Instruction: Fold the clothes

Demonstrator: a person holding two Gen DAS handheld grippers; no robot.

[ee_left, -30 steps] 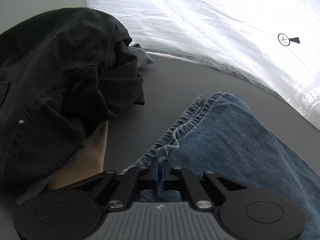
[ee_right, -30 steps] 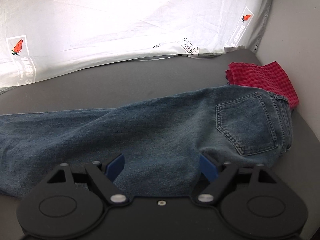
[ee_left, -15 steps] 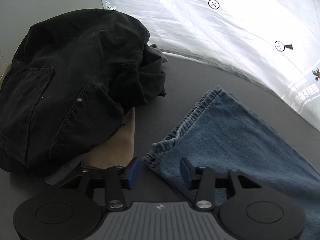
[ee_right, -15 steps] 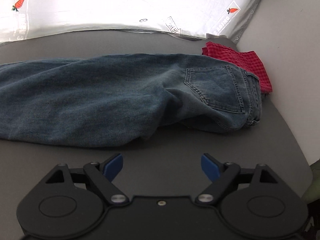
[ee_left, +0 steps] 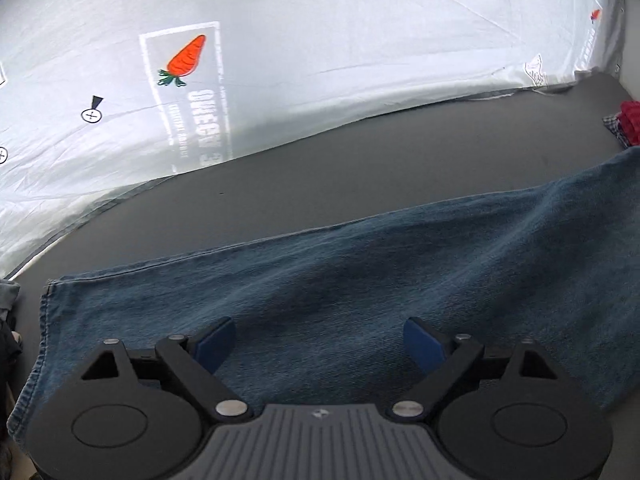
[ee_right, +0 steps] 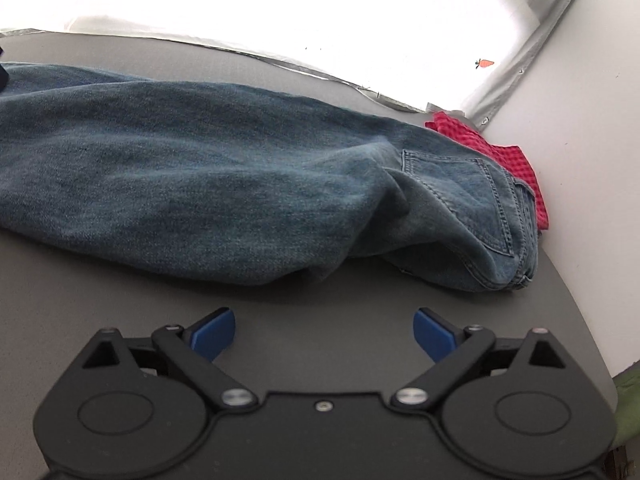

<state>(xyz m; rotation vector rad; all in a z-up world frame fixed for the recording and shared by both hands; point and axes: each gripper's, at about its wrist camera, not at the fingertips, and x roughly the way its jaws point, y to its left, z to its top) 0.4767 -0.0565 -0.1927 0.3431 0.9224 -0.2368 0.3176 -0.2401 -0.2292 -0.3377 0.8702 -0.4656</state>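
Jeans (ee_left: pixel 360 280) lie flat on the grey table (ee_left: pixel 320 176), directly under the left gripper (ee_left: pixel 318 344) and just ahead of the right gripper (ee_right: pixel 324 334). Both grippers' jaws are opening, nothing pinched between them. Red checked cloth (ee_right: pixel 516 160) sits beyond the waistband.

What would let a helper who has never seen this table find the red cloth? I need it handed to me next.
Start at the grey table and follow the blue jeans lying across it to their waist end, where the back pocket shows. The red checked cloth sits just behind that end, by the wall. It is the only red thing there.
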